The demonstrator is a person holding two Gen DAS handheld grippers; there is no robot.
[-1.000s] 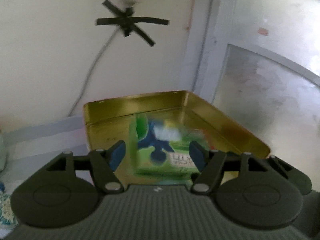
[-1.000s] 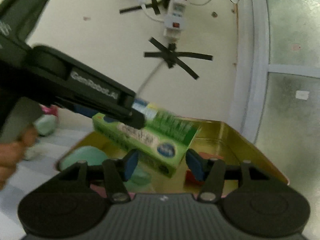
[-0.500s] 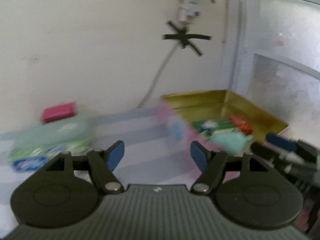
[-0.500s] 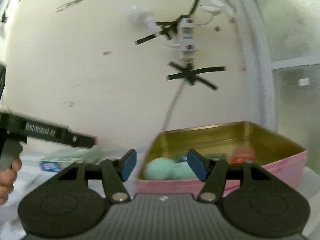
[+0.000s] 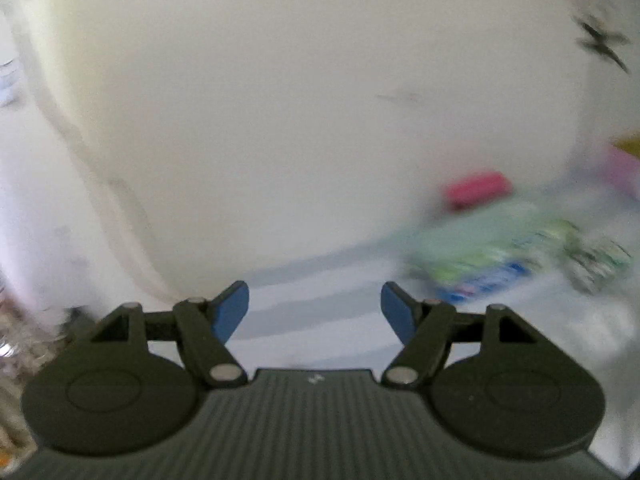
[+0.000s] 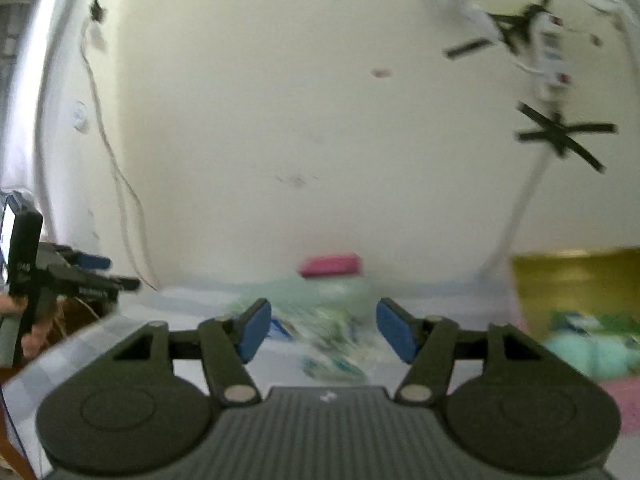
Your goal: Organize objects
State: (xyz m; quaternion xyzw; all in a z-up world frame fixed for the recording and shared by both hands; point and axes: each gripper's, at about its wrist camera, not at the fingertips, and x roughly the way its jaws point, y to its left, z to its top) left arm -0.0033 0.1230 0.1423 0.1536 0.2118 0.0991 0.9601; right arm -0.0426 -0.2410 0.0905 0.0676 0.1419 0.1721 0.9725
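1. Left wrist view: left gripper [image 5: 315,310] jaws spread, nothing between the blue pads [image 5: 230,312], only bare striped tablecloth [image 5: 304,312] ahead of them.
2. Right of the left gripper, toward the table's far edge: blurred pile of green and blue packets [image 5: 492,256], and a pink block [image 5: 476,189] behind it against the wall [image 5: 280,100]. Both well clear of the pads.
3. Far right edge of that view: a sliver of the pink tin [image 5: 622,164], too smeared for detail.
4. Right wrist view: right gripper [image 6: 323,330] jaws opening, pads [image 6: 394,330] gripping nothing; the packets [image 6: 332,320] sit on the tablecloth [image 6: 180,304] beyond the gap, not touched.
5. Pink block [image 6: 331,265] lies behind the packets at the table's far edge, by the wall [image 6: 280,120].
6. Pink tin [image 6: 576,280] with gold inside stands at the right side of the table, apart from the gripper; it holds teal round items [image 6: 580,354] and a green box [image 6: 588,322], blurred.
7. Left gripper [image 6: 94,272] shows at the far left of this view, held in a hand [image 6: 24,332], off the table's left edge.
8. Power strip [image 6: 550,56] and black tape crosses [image 6: 560,136] on the wall above the tin.
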